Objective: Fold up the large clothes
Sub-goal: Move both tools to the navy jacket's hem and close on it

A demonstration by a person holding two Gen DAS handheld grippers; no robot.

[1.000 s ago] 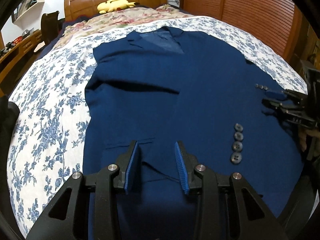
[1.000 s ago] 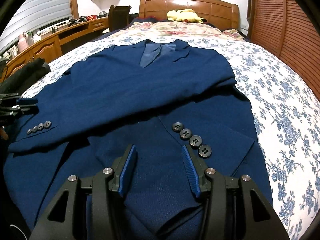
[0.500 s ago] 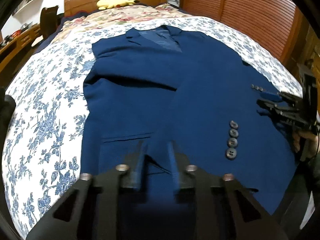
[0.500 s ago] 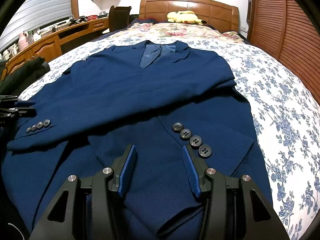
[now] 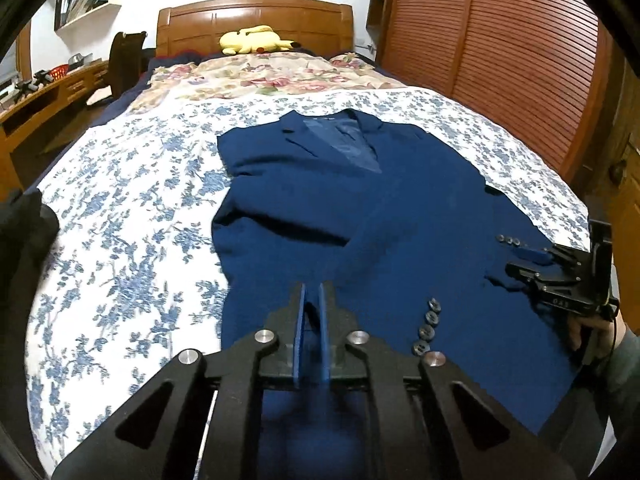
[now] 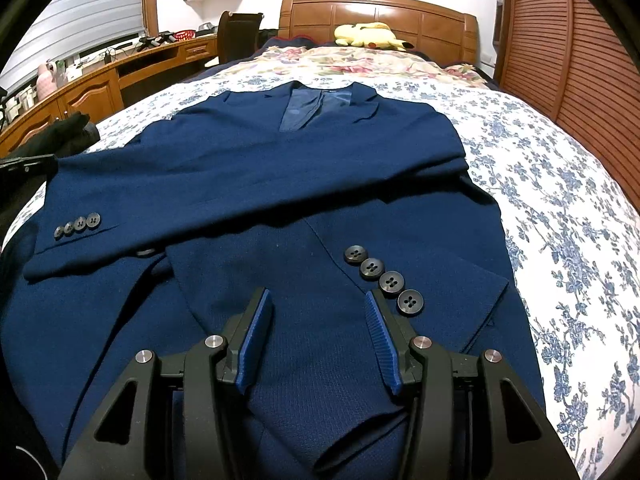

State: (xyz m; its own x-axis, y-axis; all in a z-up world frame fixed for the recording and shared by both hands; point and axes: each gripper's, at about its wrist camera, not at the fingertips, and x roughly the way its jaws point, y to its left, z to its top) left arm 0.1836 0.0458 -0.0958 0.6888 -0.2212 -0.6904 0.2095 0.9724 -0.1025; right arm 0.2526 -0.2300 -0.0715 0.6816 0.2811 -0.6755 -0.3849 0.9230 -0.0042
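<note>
Navy wool suit jacket (image 6: pixel 304 184) is laid face up along the floral bedspread (image 5: pixel 120 216), sleeves crossed over the front for folding. Left tongs (image 5: pixel 312 332) are nearly pressed together at the near hem, though whether cloth is pinched cannot be told; right tongs (image 6: pixel 316 336) are held spread above the near cuff.
</note>
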